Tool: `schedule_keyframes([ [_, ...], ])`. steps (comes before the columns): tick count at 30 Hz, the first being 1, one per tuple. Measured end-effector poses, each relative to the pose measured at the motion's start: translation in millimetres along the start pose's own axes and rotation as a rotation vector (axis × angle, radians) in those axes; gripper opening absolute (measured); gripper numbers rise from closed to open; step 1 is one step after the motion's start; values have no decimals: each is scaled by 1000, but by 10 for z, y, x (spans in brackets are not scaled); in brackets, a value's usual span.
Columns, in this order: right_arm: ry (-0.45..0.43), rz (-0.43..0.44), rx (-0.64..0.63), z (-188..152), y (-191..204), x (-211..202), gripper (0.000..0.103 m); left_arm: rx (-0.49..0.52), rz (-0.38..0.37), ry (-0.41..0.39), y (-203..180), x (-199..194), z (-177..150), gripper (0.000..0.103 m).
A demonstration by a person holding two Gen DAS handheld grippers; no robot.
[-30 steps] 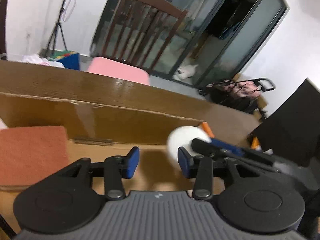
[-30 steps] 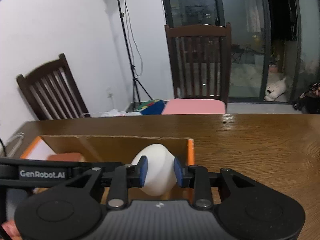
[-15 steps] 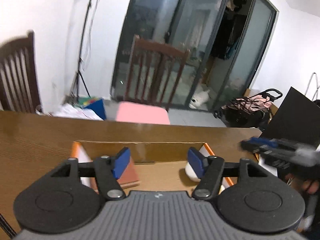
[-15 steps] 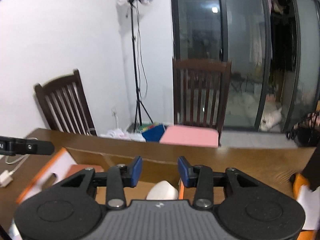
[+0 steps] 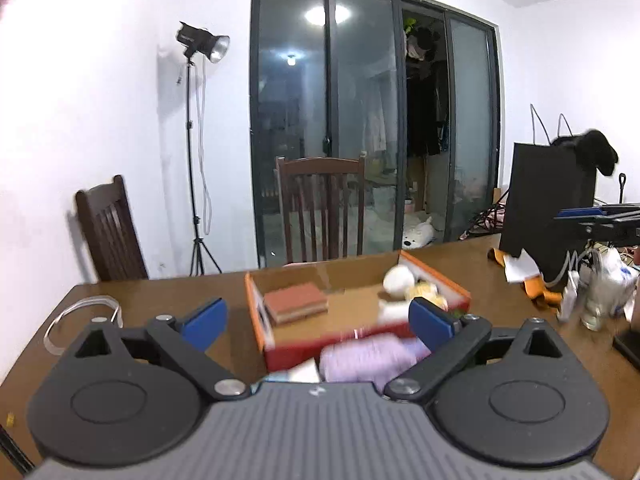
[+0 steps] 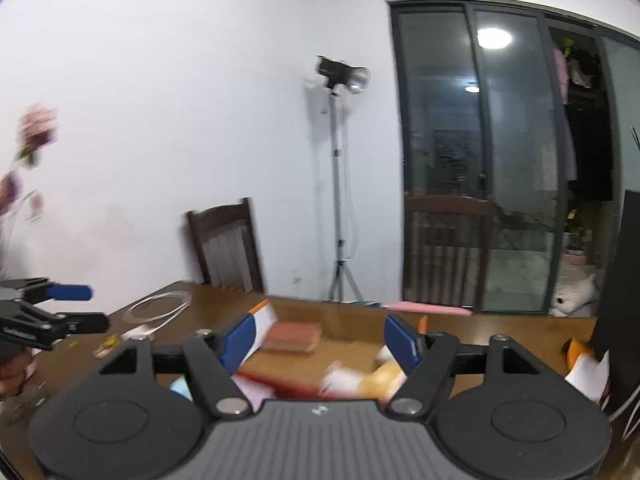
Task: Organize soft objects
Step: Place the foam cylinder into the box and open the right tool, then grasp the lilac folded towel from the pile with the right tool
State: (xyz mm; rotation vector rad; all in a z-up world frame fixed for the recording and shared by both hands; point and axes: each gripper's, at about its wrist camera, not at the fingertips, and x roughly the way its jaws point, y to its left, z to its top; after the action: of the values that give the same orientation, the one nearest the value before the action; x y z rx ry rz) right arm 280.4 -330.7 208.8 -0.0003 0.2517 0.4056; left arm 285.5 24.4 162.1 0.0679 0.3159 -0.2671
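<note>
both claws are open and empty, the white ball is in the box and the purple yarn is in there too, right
Not quite: the purple yarn lies on the table outside the box, against its near wall, as the left wrist view shows. Both the left claw and right claw are open and empty; the white ball is inside.

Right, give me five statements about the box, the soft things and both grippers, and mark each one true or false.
1. The left gripper is open and holds nothing. True.
2. The white ball lies inside the cardboard box. True.
3. The right gripper is shut on the white ball. False: it is open and empty.
4. The purple roll sits inside the box. False: it lies on the table in front of it.
5. The reddish-brown pad lies in the box's left part. True.
</note>
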Motion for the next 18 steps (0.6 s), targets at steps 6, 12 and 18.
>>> schedule_keyframes([
  [6,53,19,-12,-886,468,-377,84,-254,-41,20,-47,-638,-808,103],
  [12,211,79,41,-1523,646,-418,85,-293,73,143,25,-719,-1112,103],
  [18,216,31,113,-1569,493,-375,85,-330,51,176,25,-505,-1117,103],
])
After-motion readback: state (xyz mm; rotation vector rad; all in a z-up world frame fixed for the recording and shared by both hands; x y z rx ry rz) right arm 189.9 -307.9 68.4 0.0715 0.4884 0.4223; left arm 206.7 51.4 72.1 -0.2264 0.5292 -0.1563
